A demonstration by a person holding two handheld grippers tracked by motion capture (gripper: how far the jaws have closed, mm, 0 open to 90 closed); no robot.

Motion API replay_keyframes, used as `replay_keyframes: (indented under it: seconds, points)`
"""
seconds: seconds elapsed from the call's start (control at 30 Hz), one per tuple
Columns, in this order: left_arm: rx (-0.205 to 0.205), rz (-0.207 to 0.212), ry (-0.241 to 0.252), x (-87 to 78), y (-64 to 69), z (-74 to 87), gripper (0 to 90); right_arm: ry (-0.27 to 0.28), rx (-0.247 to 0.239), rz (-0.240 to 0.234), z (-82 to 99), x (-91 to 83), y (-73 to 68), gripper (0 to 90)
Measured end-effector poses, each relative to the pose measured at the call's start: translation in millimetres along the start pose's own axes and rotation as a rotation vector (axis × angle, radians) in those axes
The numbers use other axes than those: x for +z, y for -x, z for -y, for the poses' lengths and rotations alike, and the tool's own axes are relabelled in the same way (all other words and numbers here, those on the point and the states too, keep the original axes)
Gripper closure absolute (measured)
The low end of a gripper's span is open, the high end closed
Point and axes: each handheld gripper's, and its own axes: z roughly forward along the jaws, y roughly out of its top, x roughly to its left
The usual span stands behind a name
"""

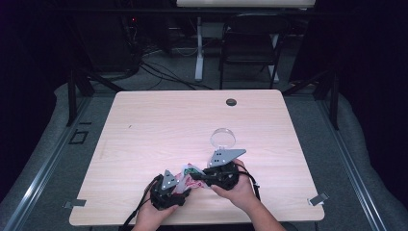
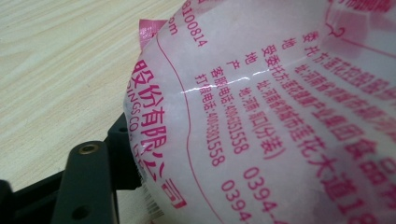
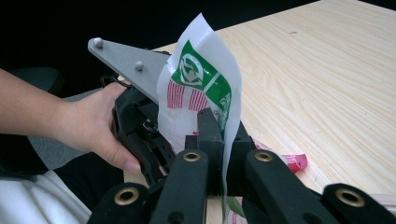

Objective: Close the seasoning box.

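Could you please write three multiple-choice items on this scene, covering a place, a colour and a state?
1. Where does the clear round dish sit?
A. on the table, beyond the right gripper
B. on the floor
C. on the folding chair

2. What colour is the print on the packet in the left gripper view?
A. blue
B. pink
C. black

3. How do the right gripper's fingers stand?
A. wide apart with nothing between them
B. shut on the packet
C. resting flat on the dish

Answers: 1 A, the high view shows the dish on the wood beyond the right hand. 2 B, the lettering on the film is pink. 3 B, the right gripper view shows the film pinched between the fingers.
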Motion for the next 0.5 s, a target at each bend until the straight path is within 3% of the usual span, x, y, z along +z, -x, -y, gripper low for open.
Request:
replay_keyframes:
  seconds: [0.2, 0.33, 0.5]
  points:
    - [0.009, -0.020, 0.014, -1.1, 2.3, 0.1, 42.9, 0.003, -0.011, 0.011, -1.3, -0.9, -1.0, 89.1]
    - [0.024, -0.031, 0.054, -2.9, 2.1, -0.6, 51.3, 0.008, -0.023, 0.023, -3.1, -3.9, -3.0, 89.5]
    - [0.061, -0.051, 0.044, -5.7, 4.0, -4.2, 55.2, 0.014, -0.027, 0.030, -4.3, -6.8, -3.7, 89.7]
